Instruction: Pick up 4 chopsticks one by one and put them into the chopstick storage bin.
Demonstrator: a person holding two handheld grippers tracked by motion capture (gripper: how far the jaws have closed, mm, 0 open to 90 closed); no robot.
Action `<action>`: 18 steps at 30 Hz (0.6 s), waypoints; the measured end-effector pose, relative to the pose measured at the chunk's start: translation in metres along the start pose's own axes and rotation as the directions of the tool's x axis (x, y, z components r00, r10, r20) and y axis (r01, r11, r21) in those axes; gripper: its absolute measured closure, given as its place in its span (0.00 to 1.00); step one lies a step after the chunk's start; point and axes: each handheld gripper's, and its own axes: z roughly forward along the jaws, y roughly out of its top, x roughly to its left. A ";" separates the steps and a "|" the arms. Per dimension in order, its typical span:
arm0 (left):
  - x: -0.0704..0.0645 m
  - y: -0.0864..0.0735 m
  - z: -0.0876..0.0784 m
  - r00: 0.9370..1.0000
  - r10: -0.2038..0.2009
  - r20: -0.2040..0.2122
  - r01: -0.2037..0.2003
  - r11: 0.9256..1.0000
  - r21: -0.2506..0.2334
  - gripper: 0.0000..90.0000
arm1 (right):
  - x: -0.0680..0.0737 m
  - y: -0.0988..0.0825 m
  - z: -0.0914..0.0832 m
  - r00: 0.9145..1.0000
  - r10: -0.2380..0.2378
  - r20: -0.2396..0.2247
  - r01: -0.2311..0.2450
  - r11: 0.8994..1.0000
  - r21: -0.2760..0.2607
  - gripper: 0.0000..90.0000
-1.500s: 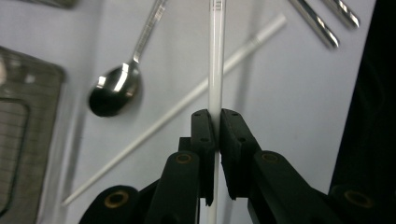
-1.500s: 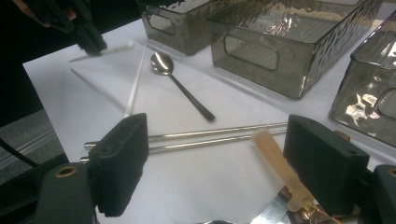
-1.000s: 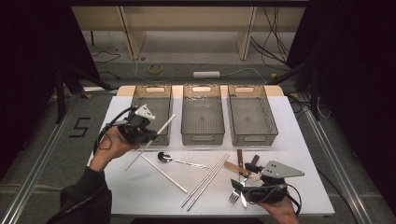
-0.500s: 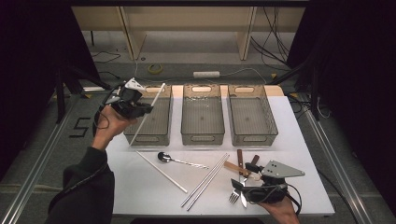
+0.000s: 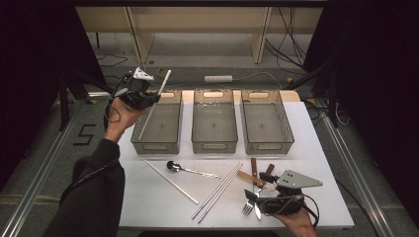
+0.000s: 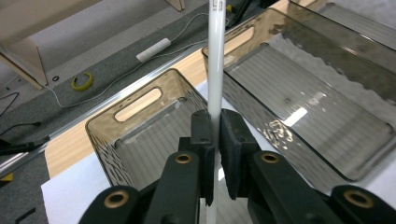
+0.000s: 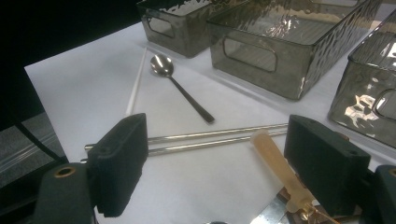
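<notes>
- My left tongs [image 5: 150,97] are clamped on a white chopstick [image 6: 215,70], pads pinching it near the middle; they sit at about 10 o'clock on the worktop [image 5: 163,207], above the left bin [image 5: 155,144].
- My right tongs [image 7: 215,163] stand wide with nothing between them, resting at 5 o'clock near the wooden-handled cutlery [image 5: 252,178].
- The held chopstick slants over the left bin, upper tip past the far rim, lower end down inside it.
- To do the drop well, I'd say: lower the hand until the stick lies nearly flat along the bin's length, both ends inside the walls, then ease the pads apart.
- Letting go while it's this tilted risks it bouncing out or leaning on the rim.
- The second white chopstick [image 5: 171,182], spoon [image 5: 190,170] and metal chopsticks [image 5: 218,191] wait at 6 o'clock.
</notes>
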 end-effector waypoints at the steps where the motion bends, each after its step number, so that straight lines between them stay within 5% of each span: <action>1: 0.002 -0.001 0.003 1.000 -0.012 -0.004 0.012 1.000 -0.001 0.93 | 0.000 0.000 0.000 1.000 -0.002 -0.001 0.002 1.000 0.000 0.25; 18: 0.008 -0.036 0.042 0.999 -0.048 0.007 0.047 0.994 0.100 0.93 | 0.000 0.000 0.001 1.000 0.000 -0.006 0.000 1.000 0.004 0.25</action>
